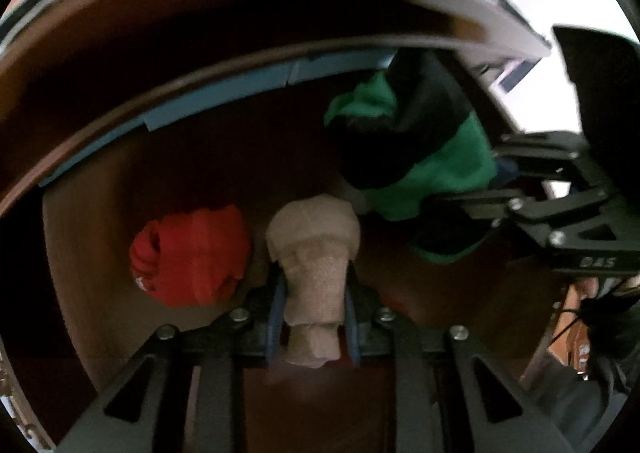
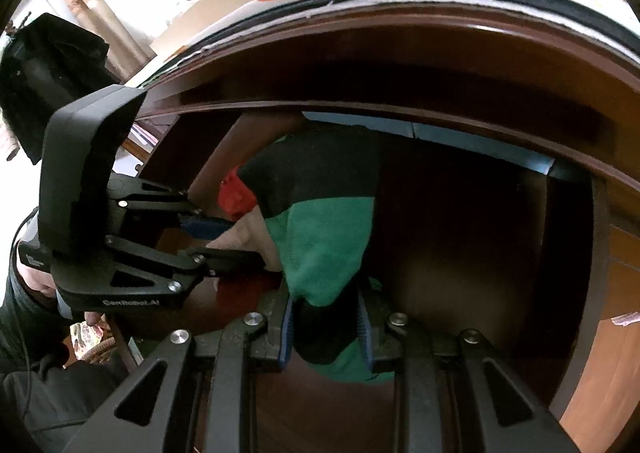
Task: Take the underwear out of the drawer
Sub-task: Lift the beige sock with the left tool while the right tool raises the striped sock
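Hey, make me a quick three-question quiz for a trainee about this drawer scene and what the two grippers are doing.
1. True or false: the left gripper is shut on the beige underwear.
2. What does the right gripper hold? A red underwear; B green and black underwear; C nothing.
3. Which garment lies ungripped in the drawer?

Key: 1 true. 2 B. 3 the red underwear, beside the beige one.
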Available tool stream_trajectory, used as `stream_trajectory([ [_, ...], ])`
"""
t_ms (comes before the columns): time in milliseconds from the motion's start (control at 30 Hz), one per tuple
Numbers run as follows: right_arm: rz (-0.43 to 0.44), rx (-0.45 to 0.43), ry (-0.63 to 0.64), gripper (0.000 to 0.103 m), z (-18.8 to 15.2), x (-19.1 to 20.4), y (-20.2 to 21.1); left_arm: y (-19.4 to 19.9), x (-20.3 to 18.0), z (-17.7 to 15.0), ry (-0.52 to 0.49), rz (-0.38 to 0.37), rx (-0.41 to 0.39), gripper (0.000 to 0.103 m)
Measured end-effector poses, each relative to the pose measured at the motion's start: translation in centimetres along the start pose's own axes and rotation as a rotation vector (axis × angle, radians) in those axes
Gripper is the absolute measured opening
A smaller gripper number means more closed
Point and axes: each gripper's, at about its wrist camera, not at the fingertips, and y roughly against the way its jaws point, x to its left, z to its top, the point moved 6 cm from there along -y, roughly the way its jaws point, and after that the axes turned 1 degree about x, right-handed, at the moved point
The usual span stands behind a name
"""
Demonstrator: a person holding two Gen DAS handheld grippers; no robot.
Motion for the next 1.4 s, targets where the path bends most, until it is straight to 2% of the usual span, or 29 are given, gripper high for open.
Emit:
stream_trajectory([
  [133, 0.007, -0.022, 0.013, 0.028, 0.0, 0.2, 0.2, 1.1, 0.1, 0.2, 0.005, -0.012, -0.068, 0.024],
  [367, 0.008, -0.063, 0.030, 0.028, 0.0, 0.6, 1.0, 2.4, -0.7, -0.4, -0.018, 0.031, -0.148, 0.024],
  [667, 0.005, -0.127, 0.061, 0.028, -0.2, 0.9, 2.1, 4.6, 0.4, -0.2, 0.021, 0.040, -0.247, 0.024],
  [1400, 0.012, -0.227, 0.111, 0.028, -1.3, 1.0, 4.7, 7.4, 1.7, -1.4, 0.036, 0.128, -0.389, 0.024],
])
